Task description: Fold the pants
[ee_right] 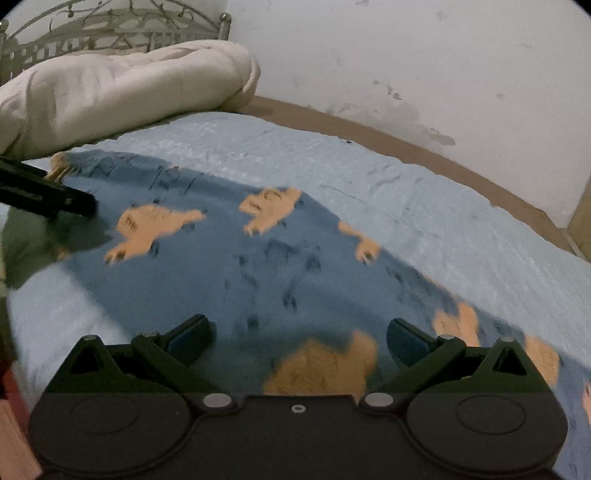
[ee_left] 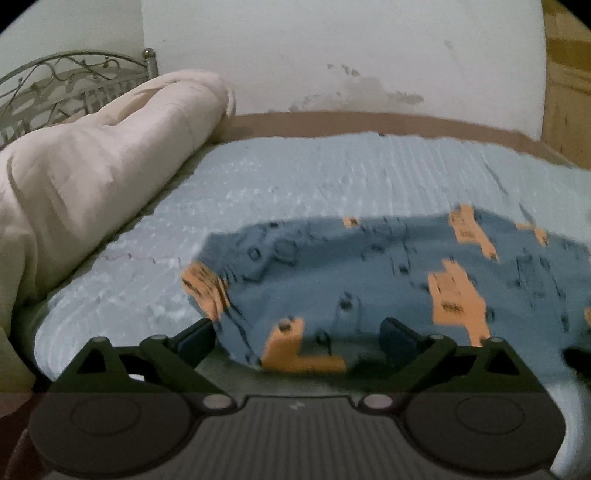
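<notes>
Lying flat on a pale blue bed (ee_left: 295,177), the pants (ee_right: 236,266) carry orange prints, no legible writing; both hand-held grippers, left (ee_left: 297,334) and right (ee_right: 297,334), gape empty; cream duvet (ee_right: 122,85) beside a stained white wall (ee_left: 332,55).

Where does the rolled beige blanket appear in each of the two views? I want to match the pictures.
Left wrist view: the blanket fills the left side, running from the upper middle down to the left edge.
Right wrist view: the blanket lies across the upper left, behind the pants.
Shared landmark: the metal headboard stands just behind the blanket in both.
</notes>
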